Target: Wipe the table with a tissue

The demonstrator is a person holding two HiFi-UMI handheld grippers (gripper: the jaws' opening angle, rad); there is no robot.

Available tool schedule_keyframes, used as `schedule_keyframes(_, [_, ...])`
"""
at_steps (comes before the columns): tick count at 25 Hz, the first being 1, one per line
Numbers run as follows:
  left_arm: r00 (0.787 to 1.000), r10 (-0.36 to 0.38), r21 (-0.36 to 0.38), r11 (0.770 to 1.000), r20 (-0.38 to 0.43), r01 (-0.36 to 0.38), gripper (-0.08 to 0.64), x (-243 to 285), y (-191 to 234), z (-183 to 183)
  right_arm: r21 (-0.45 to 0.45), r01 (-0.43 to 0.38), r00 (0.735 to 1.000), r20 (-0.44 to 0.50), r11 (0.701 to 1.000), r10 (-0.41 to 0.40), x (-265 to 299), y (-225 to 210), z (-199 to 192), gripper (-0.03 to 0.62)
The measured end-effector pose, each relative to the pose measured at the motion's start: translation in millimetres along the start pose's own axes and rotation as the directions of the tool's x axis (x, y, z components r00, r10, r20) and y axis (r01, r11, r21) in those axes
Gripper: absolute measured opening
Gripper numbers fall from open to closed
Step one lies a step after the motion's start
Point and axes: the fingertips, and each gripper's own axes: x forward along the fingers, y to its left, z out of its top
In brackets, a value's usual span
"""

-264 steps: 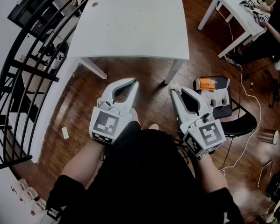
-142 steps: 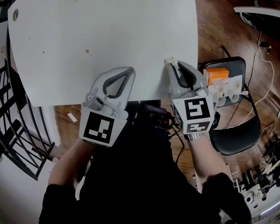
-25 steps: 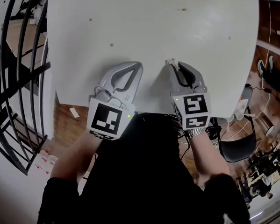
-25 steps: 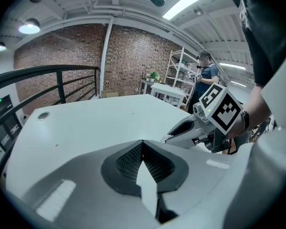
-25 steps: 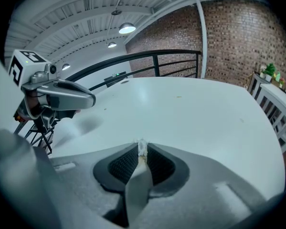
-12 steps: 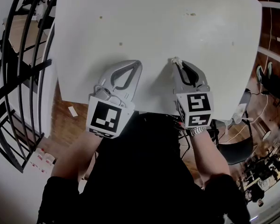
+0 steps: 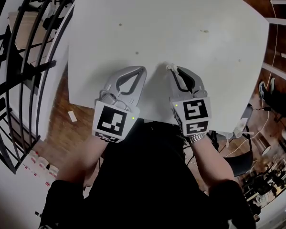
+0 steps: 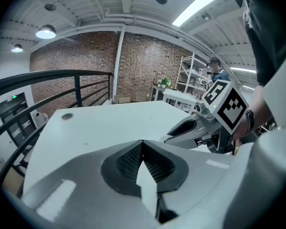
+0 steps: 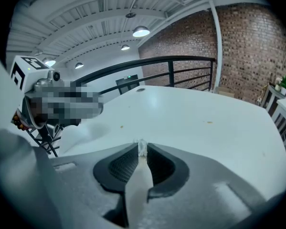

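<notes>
Right gripper (image 7: 172, 70) fingers pinch the tissue (image 9: 142, 148) at their tips, probably soft and tear-prone, so take more; left gripper (image 7: 142, 70) fingers pressed together, empty.

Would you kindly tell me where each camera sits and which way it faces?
Head view: on the head, facing steeply down at the table; shows forearms, left gripper, right gripper.
Left gripper view: on that gripper, facing across the table; own shut jaws.
Right gripper view: likewise; jaws shut on tissue.
Both gripper views share the railing.
</notes>
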Motion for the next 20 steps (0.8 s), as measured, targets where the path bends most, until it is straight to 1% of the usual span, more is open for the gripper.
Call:
schedule_keyframes(7, [0.999, 0.043, -0.033, 0.999, 0.012, -0.043, 0.015, -9, 22, -4, -0.049, -0.059, 0.998, 0.004, 0.997, 0.059, 21, 27, 21, 0.046])
schedule_keyframes(20, [0.997, 0.080, -0.077, 0.994, 0.014, -0.079, 0.015, -14, 59, -12, -0.081, -0.107, 0.994, -0.032, 0.991, 0.105, 58, 51, 35, 0.046])
